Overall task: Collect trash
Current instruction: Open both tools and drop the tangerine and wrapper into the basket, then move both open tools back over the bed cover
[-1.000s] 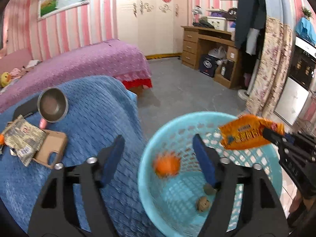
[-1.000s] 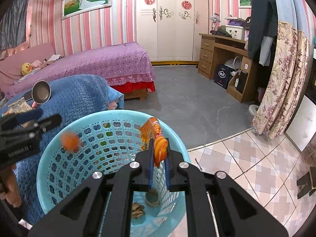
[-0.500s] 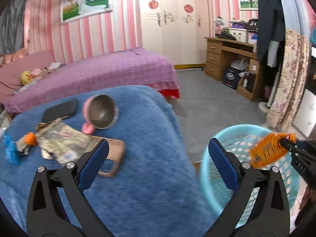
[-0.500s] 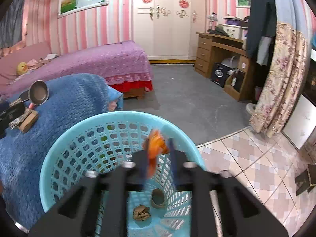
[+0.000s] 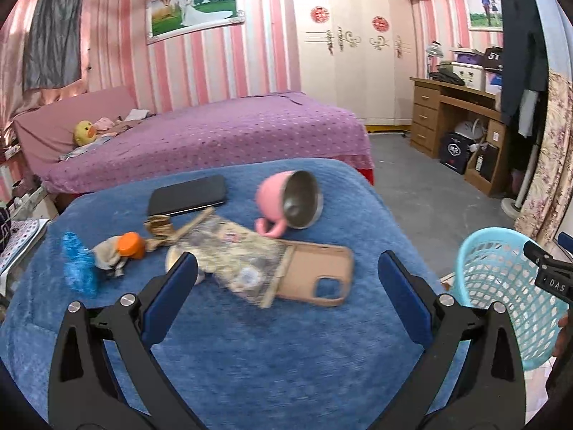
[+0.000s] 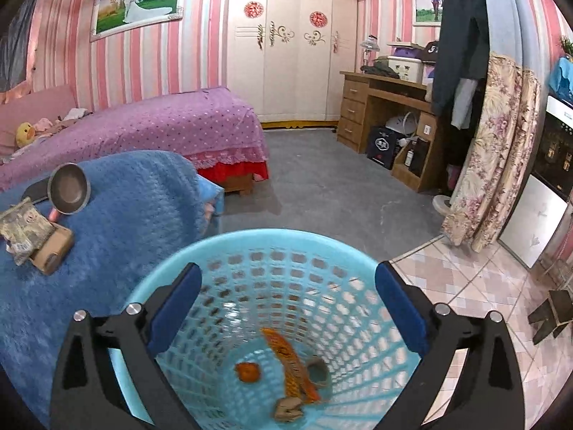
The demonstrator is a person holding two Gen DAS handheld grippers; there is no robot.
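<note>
The step in hand looks like the turn between one drop and the next pick: the right gripper (image 6: 286, 308) hangs over the light-blue plastic basket (image 6: 250, 243), its jaws opening with nothing between them, and an orange snack wrapper (image 6: 292, 365) lies on the basket's lattice bottom with an orange cap (image 6: 247, 372) and a crumpled brown scrap (image 6: 286, 410). The left gripper (image 5: 286, 286) is spread wide and empty, pointing down at the blue knitted blanket (image 5: 268, 358) that covers the table. More rubbish lies there toward the far left edge: a crinkled blue wrapper (image 5: 77, 268), a grey wad with an orange bottle cap (image 5: 130, 244), and a flat, printed, crumpled packet (image 5: 232, 251) in the middle. The next move probably calls for closing on one of these soft, thin pieces low against the nubbly cloth, without catching the weave. Things that seem not to be trash lie close by: a tan phone case (image 5: 315, 272) touching the packet, a tipped pink mug with a steel lining (image 5: 290, 204), and a black phone (image 5: 188, 195) near the far edge.
</note>
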